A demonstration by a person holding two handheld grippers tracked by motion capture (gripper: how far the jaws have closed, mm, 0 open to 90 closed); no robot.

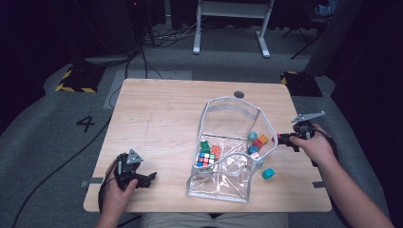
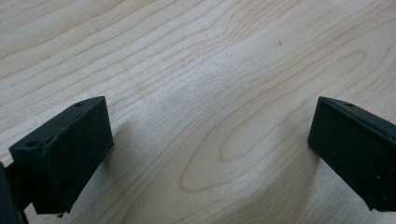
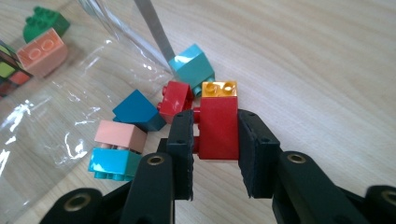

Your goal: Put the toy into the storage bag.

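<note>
Here the right gripper (image 3: pixel 215 156) has its fingers (image 3: pixel 183 144) clamped on a red brick (image 3: pixel 218 129) with a yellow-orange brick (image 3: pixel 219 88) stacked on its top; the pads press the red brick's two flat side faces. In the high view this gripper (image 1: pixel 281 139) sits at the counter's right edge, against the right wall of the clear bag (image 1: pixel 228 183).

Handling judgement: the stack is light, hard plastic, stiff, not fragile. The faces are smooth and likely a bit slippery, so a square grip on the flat sides, as now, suits best. The stud joint between the two bricks could separate if knocked; hold the lower brick, not the top one.

Just beyond the fingers lie loose bricks near the bag mouth: a pink-on-teal pair (image 3: pixel 116 149), a blue brick (image 3: pixel 137 111), a second red brick (image 3: pixel 176 97), a teal brick (image 3: pixel 192 65). Farther in, through the film: a salmon brick (image 3: pixel 42 51) and a green brick (image 3: pixel 45 21).

Left gripper (image 1: pixel 138 179): near the counter's (image 1: pixel 161 114) front-left corner, fingers (image 2: pixel 65 154) spread wide over bare wood, holding nothing.

The bag is soft, crinkly film; it will likely shift if nudged.
</note>
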